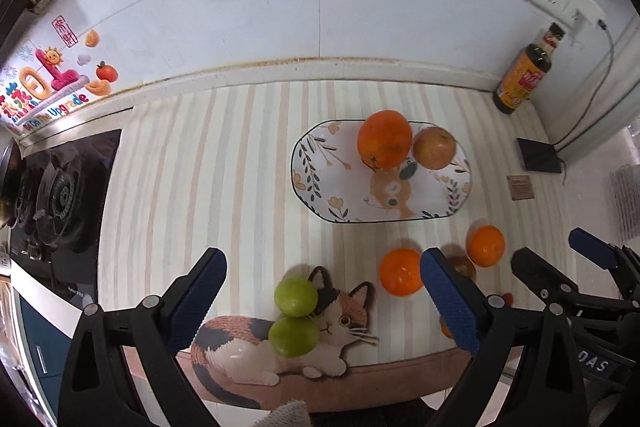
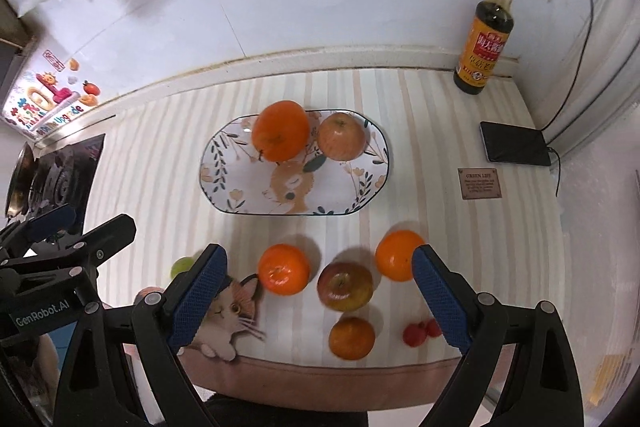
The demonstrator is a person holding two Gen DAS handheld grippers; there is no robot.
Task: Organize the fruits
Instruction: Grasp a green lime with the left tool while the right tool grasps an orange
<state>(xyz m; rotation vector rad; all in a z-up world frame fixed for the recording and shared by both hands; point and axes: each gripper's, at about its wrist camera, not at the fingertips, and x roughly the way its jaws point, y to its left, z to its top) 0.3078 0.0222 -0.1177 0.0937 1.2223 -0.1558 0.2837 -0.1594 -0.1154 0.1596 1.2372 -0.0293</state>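
Here both tools — left tool (image 1: pixel 322 291), right tool (image 2: pixel 320 291) — gape wide above loose fruit, holding nothing.

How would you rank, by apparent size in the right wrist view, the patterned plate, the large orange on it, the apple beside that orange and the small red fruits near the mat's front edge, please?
1. Patterned plate
2. Large orange
3. Apple, somewhat smaller than the orange
4. Small red fruits, smallest despite being nearest the camera

1. Bright, even overhead light is falling on the table (image 2: pixel 400 107).
2. Fruits are casting soft, short shadows.
3. Fisheye distortion is bending the wall (image 1: pixel 240 7) line and darkening corners.
4. Edges are looking slightly blurred.
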